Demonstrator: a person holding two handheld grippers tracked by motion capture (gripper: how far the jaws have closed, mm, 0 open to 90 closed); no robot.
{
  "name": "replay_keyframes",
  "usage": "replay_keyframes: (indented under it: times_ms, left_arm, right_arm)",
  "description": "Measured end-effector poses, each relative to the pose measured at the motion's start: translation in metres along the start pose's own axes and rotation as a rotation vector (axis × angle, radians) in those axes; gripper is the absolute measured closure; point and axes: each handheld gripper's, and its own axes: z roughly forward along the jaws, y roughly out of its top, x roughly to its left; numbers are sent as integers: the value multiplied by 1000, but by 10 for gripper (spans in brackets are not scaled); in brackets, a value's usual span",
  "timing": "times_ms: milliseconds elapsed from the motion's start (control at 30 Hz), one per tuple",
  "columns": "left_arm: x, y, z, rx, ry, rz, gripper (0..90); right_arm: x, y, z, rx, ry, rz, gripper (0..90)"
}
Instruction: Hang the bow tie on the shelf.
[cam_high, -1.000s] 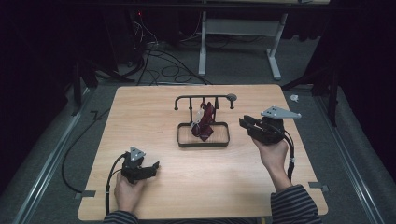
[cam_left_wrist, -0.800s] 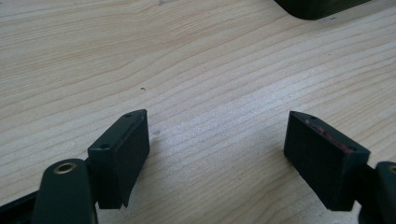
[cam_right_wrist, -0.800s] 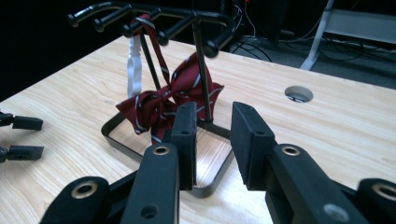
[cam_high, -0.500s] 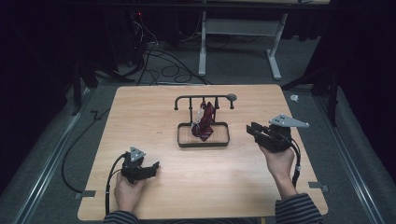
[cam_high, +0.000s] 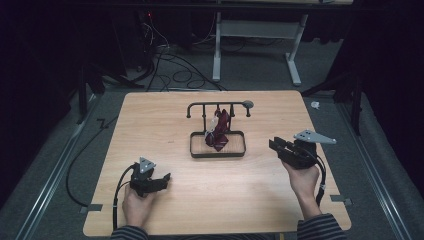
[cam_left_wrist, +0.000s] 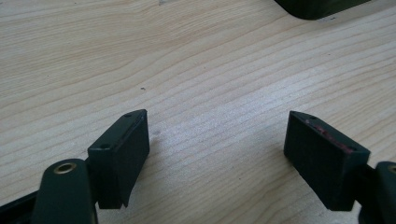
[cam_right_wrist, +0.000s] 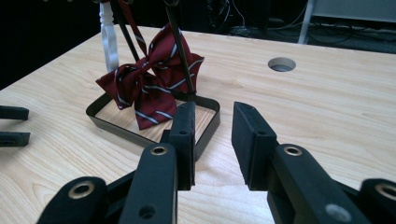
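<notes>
The striped bow tie (cam_high: 220, 131), dark red w/ thin pale stripes, hangs off the crossbar of a small black stand (cam_high: 218, 105) and droops into the stand's rectangular tray base (cam_high: 217, 154), roughly mid-table, a bit toward the far edge. There's a white strap or clip (cam_right_wrist: 109, 44) hanging on the rack just beside it, touching the tie from what I can see in the right gripper view. Right gripper (cam_high: 276, 146) sits to the right of the tray, near but not touching, jaws pointed at the stand, partly spread w/ nothing between them, just bare gap and wood behind. In its own view (cam_right_wrist: 214, 140) the tray rim is right past the pads. Left gripper (cam_high: 164, 178) is at the near-left of the wooden table (cam_high: 150, 125), well apart from the stand, low over the wood; jaws spread wide, empty, only table grain between them (cam_left_wrist: 217, 158). Round cable hole (cam_right_wrist: 281, 64) in the tabletop off past the stand. Dark floor w/ cables (cam_high: 170, 60) behind the table.
</notes>
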Motion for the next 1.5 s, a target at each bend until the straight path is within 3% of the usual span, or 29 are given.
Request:
replay_keyframes:
  times_ms: [1500]
  left_arm:
    - [0,0,0,0,0,0,229]
  right_arm:
    - [-15,-48,5,48,-2,100,714]
